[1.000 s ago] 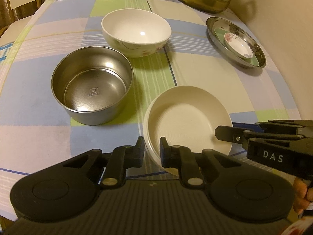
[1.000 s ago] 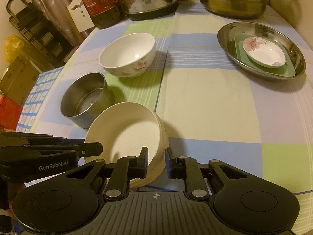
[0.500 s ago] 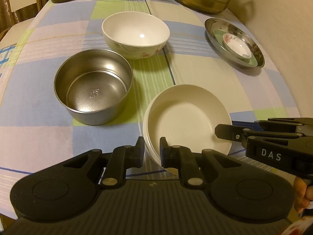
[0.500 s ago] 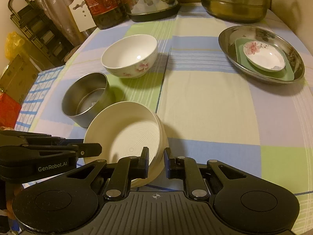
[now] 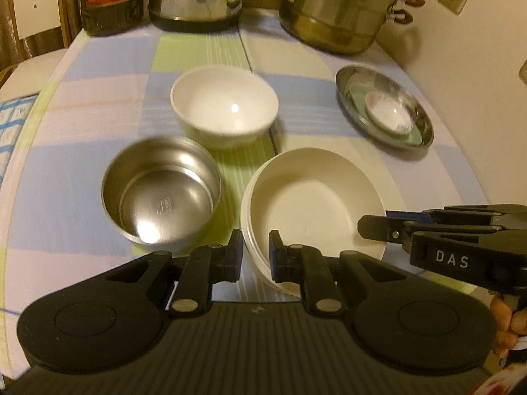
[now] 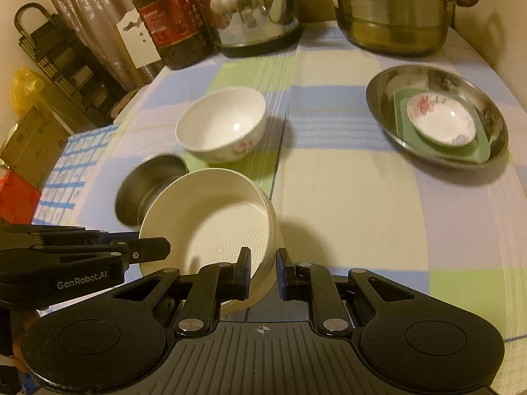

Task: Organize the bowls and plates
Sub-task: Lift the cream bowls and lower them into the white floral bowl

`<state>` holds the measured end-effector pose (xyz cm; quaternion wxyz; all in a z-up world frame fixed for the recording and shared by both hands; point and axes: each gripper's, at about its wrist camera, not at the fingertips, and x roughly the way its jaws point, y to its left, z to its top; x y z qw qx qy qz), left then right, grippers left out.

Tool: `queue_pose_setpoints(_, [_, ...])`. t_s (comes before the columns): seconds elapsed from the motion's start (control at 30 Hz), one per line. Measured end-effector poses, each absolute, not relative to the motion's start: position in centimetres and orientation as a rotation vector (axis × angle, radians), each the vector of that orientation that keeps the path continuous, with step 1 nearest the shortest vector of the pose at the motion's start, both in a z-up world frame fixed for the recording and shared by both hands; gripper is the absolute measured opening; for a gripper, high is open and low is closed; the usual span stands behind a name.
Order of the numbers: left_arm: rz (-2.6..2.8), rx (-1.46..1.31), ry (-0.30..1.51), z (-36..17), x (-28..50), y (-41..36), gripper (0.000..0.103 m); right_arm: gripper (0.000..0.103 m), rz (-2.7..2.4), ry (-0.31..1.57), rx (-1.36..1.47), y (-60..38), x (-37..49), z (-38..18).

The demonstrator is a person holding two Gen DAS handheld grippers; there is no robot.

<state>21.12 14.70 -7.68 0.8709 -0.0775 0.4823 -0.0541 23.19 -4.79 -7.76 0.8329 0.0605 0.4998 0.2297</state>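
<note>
Both claws are pinching the rim of the cream plate (image 5: pixel 316 197) with jaws nearly closed: the left gripper (image 5: pixel 256 256) is gripping its near edge, the right gripper (image 6: pixel 263 271) its opposite side, probably so that the wide dish is staying level. The plate is hanging just beside the steel bowl (image 5: pixel 161 194), in front of the white bowl (image 5: pixel 224 108). Probably it is heading for the steel tray (image 6: pixel 434 115), well apart from the steel bowl.

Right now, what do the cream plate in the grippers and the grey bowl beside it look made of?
Cream plate: probably matte plastic or melamine; dull surface, moulded concentric ridges, no glare. Grey bowl: apparently brushed stainless steel; mirror-like highlights and a stamped mark on its bottom.
</note>
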Motion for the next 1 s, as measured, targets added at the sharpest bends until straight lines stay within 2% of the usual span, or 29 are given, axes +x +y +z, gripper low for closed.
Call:
queue_pose_setpoints(0.57, [-0.092,-0.117,0.879,-2.7,28.7,17.4,0.014,0.016,0.512,0.987,0.172,-2.2,31.5,-4.6])
queue_pose_setpoints(1.0, [-0.070,-0.154,0.920,-3.9,33.9,20.5,0.014,0.016,0.517,1.037,0.190,0.2,37.2,-5.7])
